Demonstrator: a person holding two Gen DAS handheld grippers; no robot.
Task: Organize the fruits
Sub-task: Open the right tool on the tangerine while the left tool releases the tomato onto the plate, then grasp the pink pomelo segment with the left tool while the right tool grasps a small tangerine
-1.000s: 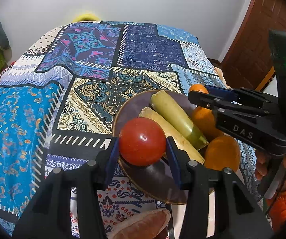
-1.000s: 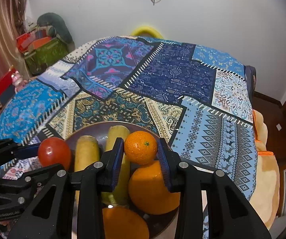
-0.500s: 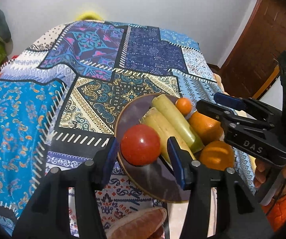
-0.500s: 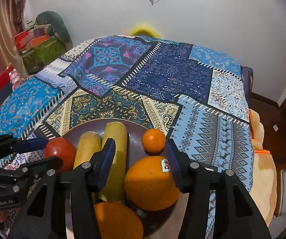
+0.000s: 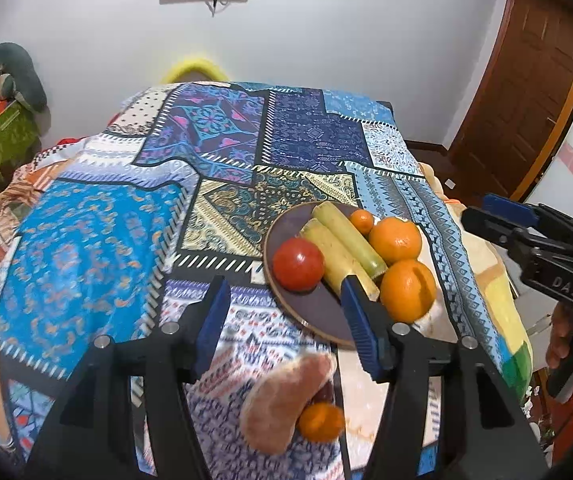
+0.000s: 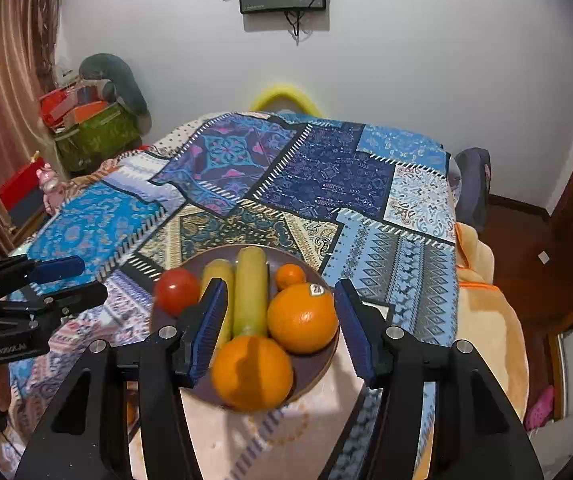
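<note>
Both sets of jaws opening, nothing btwn them: left gripper (image 5: 282, 320), right gripper (image 6: 274, 328); ahead lies plate (image 6: 318, 364) on bed w/ tomato (image 5: 298, 264), soft, likely bruises, pinch lightly at widest part; oranges (image 6: 302, 318) firm, round, may roll.

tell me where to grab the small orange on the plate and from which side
Grip the small orange across its round middle, coming from above: the banana lies close on one side and the big stickered orange sits against its near side, so only the top and the side facing the plate rim are free.
</note>
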